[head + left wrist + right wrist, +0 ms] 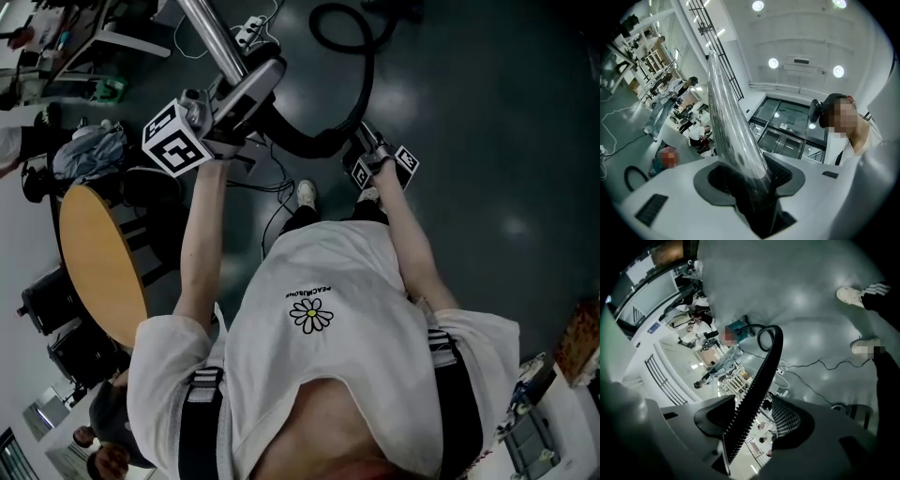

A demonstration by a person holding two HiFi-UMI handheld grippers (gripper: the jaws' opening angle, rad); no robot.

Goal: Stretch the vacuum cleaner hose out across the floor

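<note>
Dark floor (487, 141); left hand-held gripper (751, 183) pinches slanted metal tube (724, 108), right hand-held gripper (746, 423) arcing hose (765, 365).

A: Your T-shirt (356, 309) is white and short-sleeved, with a daisy (311, 316) printed under small dark lettering.

B: Your sleeves are loose and end above the elbow. You've black shoulder straps (457, 403) over it, each with a grey striped buckle.

A: Your trousers (883, 303) are black, white-striped at the hem; your sneakers (306, 194) are white.
</note>
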